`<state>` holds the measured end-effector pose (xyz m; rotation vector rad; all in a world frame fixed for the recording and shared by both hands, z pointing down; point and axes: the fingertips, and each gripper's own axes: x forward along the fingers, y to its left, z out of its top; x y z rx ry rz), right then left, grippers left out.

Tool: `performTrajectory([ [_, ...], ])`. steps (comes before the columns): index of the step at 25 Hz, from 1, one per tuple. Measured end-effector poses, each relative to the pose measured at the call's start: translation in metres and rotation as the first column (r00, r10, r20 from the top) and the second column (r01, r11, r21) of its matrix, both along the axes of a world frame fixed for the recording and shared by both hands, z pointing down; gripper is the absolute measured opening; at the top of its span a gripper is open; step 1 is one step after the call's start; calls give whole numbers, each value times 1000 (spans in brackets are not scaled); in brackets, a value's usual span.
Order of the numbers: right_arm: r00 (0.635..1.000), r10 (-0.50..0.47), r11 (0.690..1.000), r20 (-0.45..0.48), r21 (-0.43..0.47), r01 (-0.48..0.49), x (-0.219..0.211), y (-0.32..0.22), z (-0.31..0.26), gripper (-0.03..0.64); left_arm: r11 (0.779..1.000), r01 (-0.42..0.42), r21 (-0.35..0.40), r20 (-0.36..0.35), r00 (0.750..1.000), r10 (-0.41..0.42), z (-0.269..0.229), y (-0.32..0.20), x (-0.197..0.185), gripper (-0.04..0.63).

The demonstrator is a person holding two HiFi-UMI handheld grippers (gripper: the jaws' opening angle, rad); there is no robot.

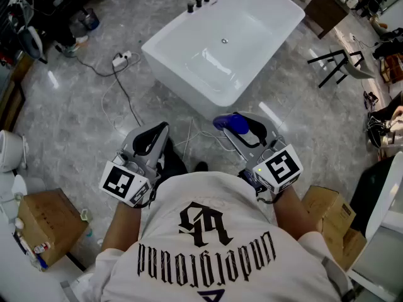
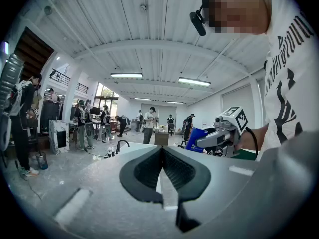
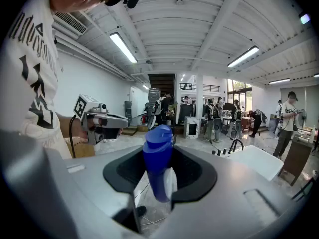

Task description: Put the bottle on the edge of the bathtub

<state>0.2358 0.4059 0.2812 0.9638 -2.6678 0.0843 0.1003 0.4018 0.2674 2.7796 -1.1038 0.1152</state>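
A blue bottle (image 1: 229, 123) with a flip cap is held over the grey floor just in front of the white bathtub (image 1: 189, 68). My right gripper (image 1: 242, 128) is shut on it; in the right gripper view the bottle (image 3: 158, 156) stands upright between the dark pads, cap up, with the bathtub (image 3: 254, 161) ahead to the right. My left gripper (image 1: 156, 134) hangs beside it, to the left, with its jaws shut and nothing in them. In the left gripper view the pads (image 2: 144, 171) meet on nothing, and the bottle (image 2: 197, 137) shows off to the right.
Black taps (image 1: 198, 3) stand on the tub's far rim. A power strip with cables (image 1: 121, 58) lies on the floor to the left. Cardboard boxes (image 1: 47, 222) (image 1: 334, 212) sit at either side of the person. A black stand (image 1: 337, 61) is at the right. Several people stand far off.
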Motion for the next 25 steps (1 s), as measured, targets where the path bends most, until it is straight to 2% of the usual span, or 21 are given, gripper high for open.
performTrajectory([
  [13, 1000, 23, 1000, 0, -5, -23, 0, -15, 10, 155, 1000, -7, -25, 4, 1000, 7, 14, -14, -6, 6],
  [25, 1000, 24, 999, -3, -33, -24, -57, -90, 14, 155, 997, 21, -69, -14, 1000, -22, 29, -85, -69, 5],
])
